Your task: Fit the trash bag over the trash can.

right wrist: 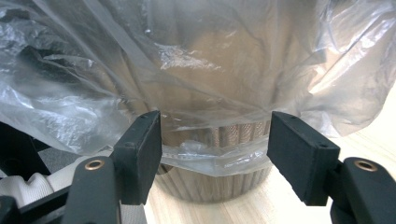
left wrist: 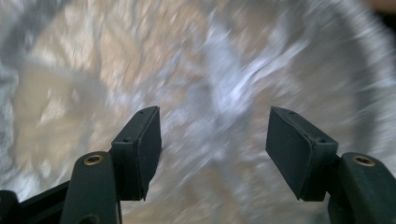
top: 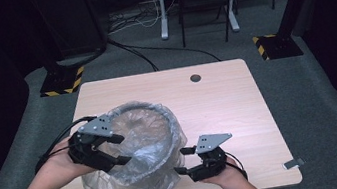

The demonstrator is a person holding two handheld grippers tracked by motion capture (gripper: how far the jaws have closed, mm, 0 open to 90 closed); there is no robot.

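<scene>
Left gripper jaws apart, empty, inside bag-lined basket. Right gripper jaws apart, empty, beside clear plastic bag hem.

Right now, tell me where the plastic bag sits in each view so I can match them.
High view: the bag drapes over the bin, lower centre-left.
Left gripper view: blurred, across the frame behind the jaws.
Right gripper view: upper frame, hanging over the bin's side.
Shared landmark: the bin under the bag.
</scene>
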